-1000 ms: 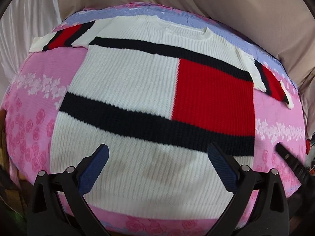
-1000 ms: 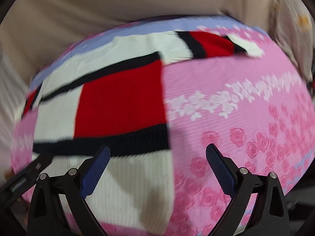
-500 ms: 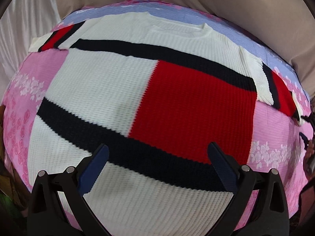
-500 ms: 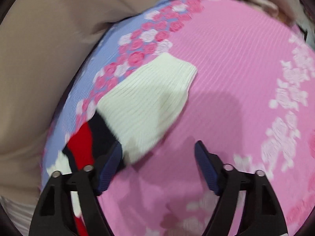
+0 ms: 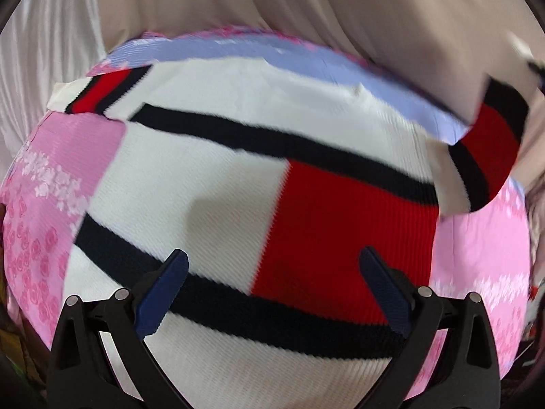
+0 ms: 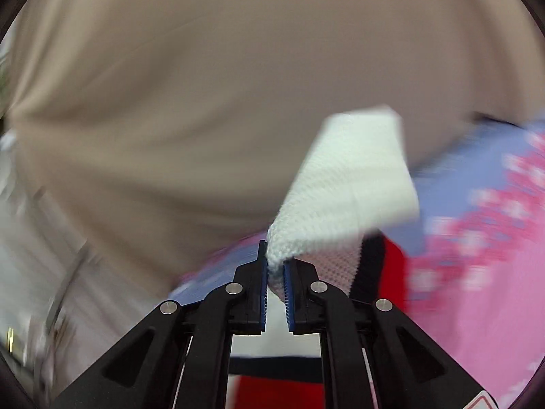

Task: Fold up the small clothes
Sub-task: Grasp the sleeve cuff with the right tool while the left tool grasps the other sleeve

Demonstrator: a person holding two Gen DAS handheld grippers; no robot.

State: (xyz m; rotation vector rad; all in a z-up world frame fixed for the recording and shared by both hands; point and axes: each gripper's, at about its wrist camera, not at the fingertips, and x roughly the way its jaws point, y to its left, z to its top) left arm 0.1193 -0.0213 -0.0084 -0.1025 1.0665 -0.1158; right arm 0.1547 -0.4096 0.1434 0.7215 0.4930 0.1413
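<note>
A small knit sweater (image 5: pixel 218 184), white with navy stripes and a red block, lies flat on a pink and lavender floral cover (image 5: pixel 78 143). My left gripper (image 5: pixel 270 291) hovers open over the sweater's lower middle, nothing between its blue pads. The right sleeve (image 5: pixel 490 136) is lifted off the cover at the far right, its white cuff raised. In the right wrist view my right gripper (image 6: pixel 275 267) is closing its jaws on that white cuff (image 6: pixel 351 184), with the knit pinched between the pads and the sleeve's navy and red bands hanging below.
The left sleeve (image 5: pixel 98 92) lies spread at the upper left on the cover. Beige fabric (image 5: pixel 340 17) and a white curtain (image 5: pixel 41 54) rise behind the far edge. Pink cover (image 6: pixel 477 272) extends to the right of the held sleeve.
My right gripper went from open over the sleeve to pinching the white cuff and lifting it. The left gripper shifted across the sweater, staying open.
</note>
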